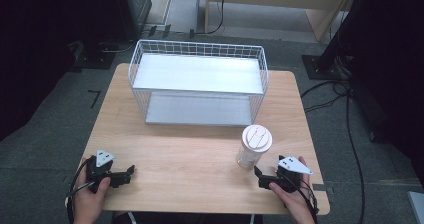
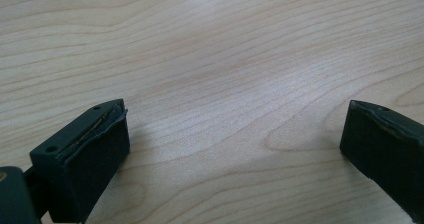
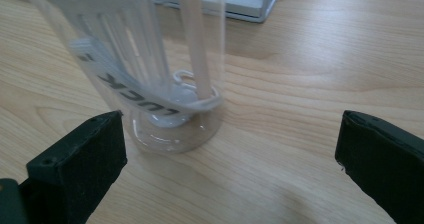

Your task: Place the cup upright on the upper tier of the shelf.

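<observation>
A clear plastic cup [image 1: 252, 149] with a white lid stands upright on the wooden table [image 1: 200, 154], right of centre near the front. In the right gripper view the cup [image 3: 150, 69] is close ahead and slightly left, with a printed band around it. My right gripper [image 1: 259, 177] lies low on the table just in front of the cup, open, jaws wide apart and apart from the cup. My left gripper [image 1: 131, 173] rests at the front left of the table, open, with bare wood between its fingers [image 2: 90, 154].
A white wire basket shelf [image 1: 197, 81] with two grey levels stands at the back middle of the table. Cables run over the grey floor [image 1: 340, 114] on the right. Dark stands flank the table.
</observation>
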{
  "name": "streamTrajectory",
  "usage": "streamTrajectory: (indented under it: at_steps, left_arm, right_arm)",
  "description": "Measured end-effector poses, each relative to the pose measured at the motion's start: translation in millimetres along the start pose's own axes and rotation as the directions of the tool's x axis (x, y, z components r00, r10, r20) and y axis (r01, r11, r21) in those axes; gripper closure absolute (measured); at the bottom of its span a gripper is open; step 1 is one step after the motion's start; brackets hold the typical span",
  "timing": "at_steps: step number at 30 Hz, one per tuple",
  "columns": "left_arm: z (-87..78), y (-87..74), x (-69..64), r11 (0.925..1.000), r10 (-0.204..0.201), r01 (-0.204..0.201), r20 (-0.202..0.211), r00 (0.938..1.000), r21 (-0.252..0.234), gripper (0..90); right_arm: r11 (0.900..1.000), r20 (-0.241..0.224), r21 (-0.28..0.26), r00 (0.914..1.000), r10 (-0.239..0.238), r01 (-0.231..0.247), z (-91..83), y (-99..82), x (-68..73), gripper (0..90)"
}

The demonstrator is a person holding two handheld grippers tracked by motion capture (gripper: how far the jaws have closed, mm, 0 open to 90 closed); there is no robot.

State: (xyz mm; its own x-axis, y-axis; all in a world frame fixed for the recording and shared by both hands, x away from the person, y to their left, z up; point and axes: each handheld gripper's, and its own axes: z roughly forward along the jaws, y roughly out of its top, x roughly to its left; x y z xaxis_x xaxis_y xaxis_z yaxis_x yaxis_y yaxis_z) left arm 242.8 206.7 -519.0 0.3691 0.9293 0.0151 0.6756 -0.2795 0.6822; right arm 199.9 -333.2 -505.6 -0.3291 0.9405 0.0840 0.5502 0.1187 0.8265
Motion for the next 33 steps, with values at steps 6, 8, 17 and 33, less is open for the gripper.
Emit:
streamTrajectory:
  at_steps: [6,8,17,33]
  left_arm:
    - [0.0,0.0,0.0,1.0,0.0,0.0,0.0,1.0,0.0,0.0]
    - [0.0,0.0,0.0,1.0,0.0,0.0,0.0,1.0,0.0,0.0]
    - [0.0,0.0,0.0,1.0,0.001,-0.001,0.001,1.0,0.0,0.0]
    - [0.1,0.1,-0.1,1.0,0.002,-0.002,0.002,1.0,0.0,0.0]
  right_arm:
    - [0.9999,-0.029,-0.013,0.9996,0.001,-0.002,3.4,3.3,8.5,0.1]
    - [0.9999,-0.04,-0.016,0.9992,0.001,-0.001,4.5,4.4,11.6,0.1]
    - [0.9979,-0.076,-0.055,0.9967,0.029,-0.034,6.5,10.3,21.3,4.6]
    - [0.9778,-0.024,-0.193,0.9967,0.077,-0.08,10.7,32.5,41.0,14.4]
